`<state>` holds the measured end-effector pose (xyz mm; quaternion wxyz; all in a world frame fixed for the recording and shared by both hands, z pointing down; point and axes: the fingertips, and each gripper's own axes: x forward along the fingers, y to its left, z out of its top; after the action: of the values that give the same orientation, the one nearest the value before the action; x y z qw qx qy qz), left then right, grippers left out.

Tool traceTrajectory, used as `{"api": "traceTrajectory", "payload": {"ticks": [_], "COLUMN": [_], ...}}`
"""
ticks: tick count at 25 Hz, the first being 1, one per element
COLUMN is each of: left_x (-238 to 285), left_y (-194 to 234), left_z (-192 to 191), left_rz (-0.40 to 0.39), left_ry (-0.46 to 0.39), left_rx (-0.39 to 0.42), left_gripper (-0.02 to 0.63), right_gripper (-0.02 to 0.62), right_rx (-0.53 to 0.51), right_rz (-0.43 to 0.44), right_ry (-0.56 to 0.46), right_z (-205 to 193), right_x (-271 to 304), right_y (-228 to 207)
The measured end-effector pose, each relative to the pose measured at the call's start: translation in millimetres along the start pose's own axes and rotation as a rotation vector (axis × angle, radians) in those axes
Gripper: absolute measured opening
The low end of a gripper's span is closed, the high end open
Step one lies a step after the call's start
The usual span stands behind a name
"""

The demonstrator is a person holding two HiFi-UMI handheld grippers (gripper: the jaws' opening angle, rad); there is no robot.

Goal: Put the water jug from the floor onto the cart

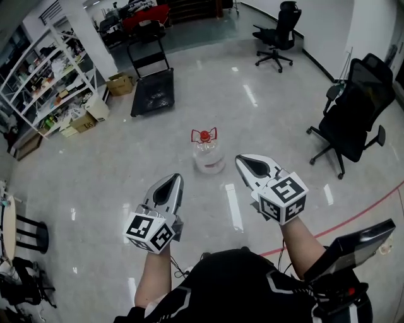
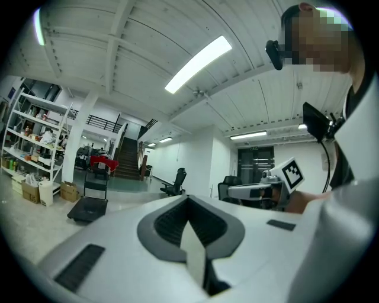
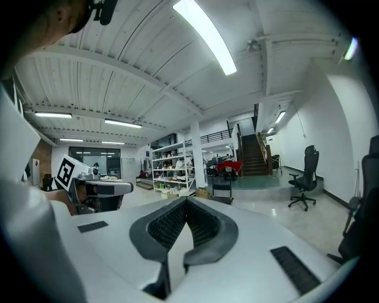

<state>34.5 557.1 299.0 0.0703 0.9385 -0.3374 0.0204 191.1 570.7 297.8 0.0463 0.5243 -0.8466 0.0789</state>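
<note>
One red-capped water jug (image 1: 208,155) upright on the floor (image 1: 265,107) just ahead of two grippers, left gripper (image 1: 175,182) and right gripper (image 1: 243,161), jaws of both pressed together, empty. One black cart (image 1: 153,93) well beyond, beside shelving (image 1: 50,76); two office chairs (image 1: 276,38) (image 1: 352,117) at right.

The pale glossy floor (image 1: 265,107) throws back the ceiling lights in streaks, and a thin red line (image 1: 353,221) runs across it at the near right. Along the left wall stands a white shelving rack (image 1: 53,76) crammed with odds and ends, with cardboard boxes (image 1: 120,83) on the floor just beside its foot. A white column (image 1: 95,35) rises behind the rack. One black office chair (image 1: 278,35) sits far off by the back wall; a second, larger one (image 1: 356,113) stands nearer, at the right. A black stool (image 1: 31,234) is at the left edge. Something draped in red (image 1: 145,17) stands at the back, near a staircase (image 3: 261,155), under a long strip light (image 3: 204,35).
</note>
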Motion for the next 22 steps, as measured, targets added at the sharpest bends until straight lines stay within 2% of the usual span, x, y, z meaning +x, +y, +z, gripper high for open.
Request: {"api": "traceTrajectory", "payload": {"ticks": [6,11,15,22], "left_x": [8,15,19,40], "left_y": [-7,-16,12,87], "left_z": [1,-6,-9,-10], "left_rz": [0.044,0.034,0.027,-0.008], "left_ry": [-0.003,-0.004,-0.014,-0.021], "left_rx": [-0.006,0.014,0.001,-0.028], "left_gripper": [0.002,0.002,0.002,0.002], "right_gripper": [0.003,0.003,0.003,0.003], "right_rx": [-0.007,0.000,-0.012,-0.002], "right_rz": [0.032,0.051,0.044,-0.004], "right_ry": [0.010,0.033,0.046,0.055], "right_z": [-6,-21,-25,-16], "right_x": [-2,12,40,104], "right_y": [-18,-32,-31,-35]}}
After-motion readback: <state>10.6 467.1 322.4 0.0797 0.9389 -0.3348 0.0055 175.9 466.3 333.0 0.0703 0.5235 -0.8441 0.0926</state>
